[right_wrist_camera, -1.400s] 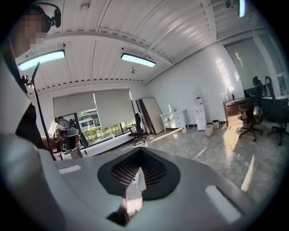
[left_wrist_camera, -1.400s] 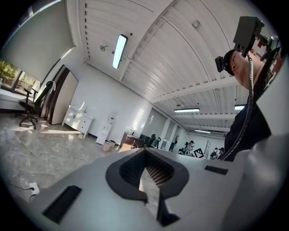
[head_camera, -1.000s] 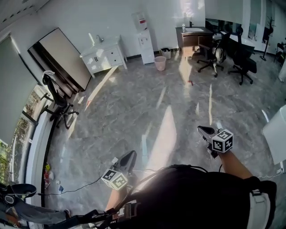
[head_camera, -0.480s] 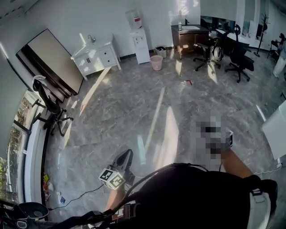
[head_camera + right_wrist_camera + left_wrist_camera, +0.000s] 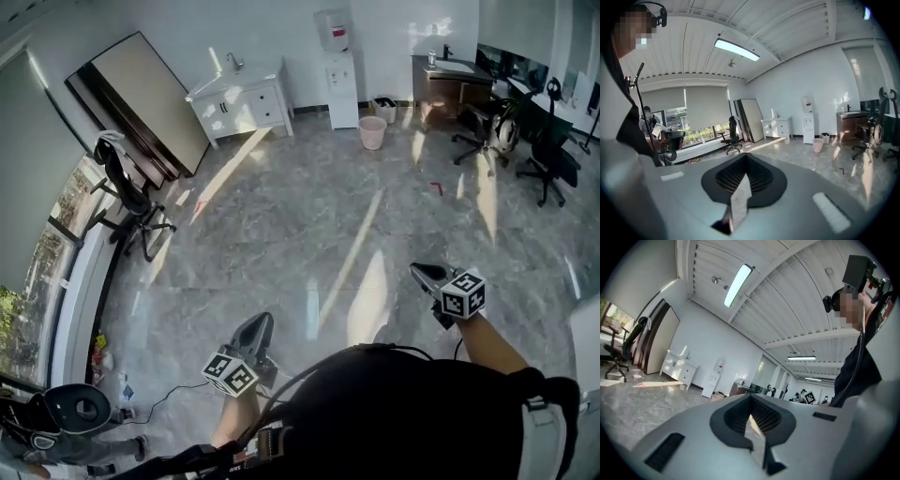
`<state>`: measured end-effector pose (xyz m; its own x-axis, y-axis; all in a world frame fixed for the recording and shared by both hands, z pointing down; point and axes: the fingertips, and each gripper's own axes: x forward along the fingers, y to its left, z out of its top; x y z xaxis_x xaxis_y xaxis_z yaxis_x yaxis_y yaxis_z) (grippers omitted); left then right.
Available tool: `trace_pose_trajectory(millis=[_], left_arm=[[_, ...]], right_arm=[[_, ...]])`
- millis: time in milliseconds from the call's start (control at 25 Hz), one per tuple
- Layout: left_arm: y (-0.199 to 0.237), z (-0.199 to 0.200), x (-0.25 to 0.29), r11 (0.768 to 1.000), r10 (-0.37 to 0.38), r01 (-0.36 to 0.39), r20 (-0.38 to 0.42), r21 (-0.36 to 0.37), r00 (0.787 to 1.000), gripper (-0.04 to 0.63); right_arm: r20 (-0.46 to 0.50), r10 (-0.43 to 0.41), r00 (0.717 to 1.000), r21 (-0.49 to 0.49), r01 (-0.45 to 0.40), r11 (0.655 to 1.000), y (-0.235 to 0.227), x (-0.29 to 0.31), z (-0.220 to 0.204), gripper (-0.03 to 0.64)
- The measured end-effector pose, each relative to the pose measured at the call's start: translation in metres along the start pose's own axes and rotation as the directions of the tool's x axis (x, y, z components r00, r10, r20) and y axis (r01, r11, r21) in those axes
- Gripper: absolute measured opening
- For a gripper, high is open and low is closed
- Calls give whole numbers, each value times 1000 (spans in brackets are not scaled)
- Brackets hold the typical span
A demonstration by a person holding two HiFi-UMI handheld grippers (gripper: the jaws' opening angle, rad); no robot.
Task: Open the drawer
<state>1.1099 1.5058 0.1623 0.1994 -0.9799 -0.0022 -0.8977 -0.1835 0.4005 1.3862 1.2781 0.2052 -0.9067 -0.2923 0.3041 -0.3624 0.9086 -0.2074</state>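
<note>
Two grippers are held out in front of the person, low over the grey marbled floor (image 5: 309, 225). The left gripper (image 5: 257, 328) points ahead at the lower middle of the head view, just beyond the person's dark top (image 5: 394, 412). In its own view the jaws lie together, with only a thin sliver of light along the seam. The right gripper (image 5: 424, 274) is off to the right and a little further forward. Its jaws are pressed together too, with nothing caught in them.

The drawers (image 5: 269, 106) belong to a white cabinet (image 5: 217, 120) that stands against the far wall (image 5: 187, 37), well apart from both grippers across a wide stretch of floor. A tap (image 5: 232, 62) rises from its top. The drawer fronts look flush with the frame, though they are too small to judge closely.

Left of the cabinet a large board (image 5: 141, 103) leans on the wall, and a black office chair (image 5: 127, 192) stands near the window (image 5: 56, 244). Right of the cabinet are a water dispenser (image 5: 337, 66) and, near it, a pink bin (image 5: 372, 132). Further right a brown desk (image 5: 452, 80) sits against the wall, with more dark chairs (image 5: 548, 159) close by. A small red item (image 5: 437, 187) lies on the floor between the bin and those chairs. A cable (image 5: 173, 394) trails across the floor at lower left.
</note>
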Motion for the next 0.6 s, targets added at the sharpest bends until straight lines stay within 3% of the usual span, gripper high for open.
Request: trace_pose_trajectory(millis=[120, 280, 400, 600], left_arm=[[13, 16, 40, 997, 77, -76, 49, -22, 996, -9], [9, 25, 105, 987, 162, -162, 64, 5, 985, -9], [8, 29, 150, 986, 166, -166, 86, -2, 982, -9], [20, 34, 192, 981, 191, -192, 19, 42, 981, -9]], right_arm=[[-8, 57, 998, -15, -57, 998, -49, 38, 32, 2], [-4, 145, 989, -66, -145, 987, -115, 71, 66, 2], [2, 180, 984, -66, -179, 982, -152, 95, 81, 2], [5, 217, 976, -38, -217, 975, -185, 124, 92, 2]])
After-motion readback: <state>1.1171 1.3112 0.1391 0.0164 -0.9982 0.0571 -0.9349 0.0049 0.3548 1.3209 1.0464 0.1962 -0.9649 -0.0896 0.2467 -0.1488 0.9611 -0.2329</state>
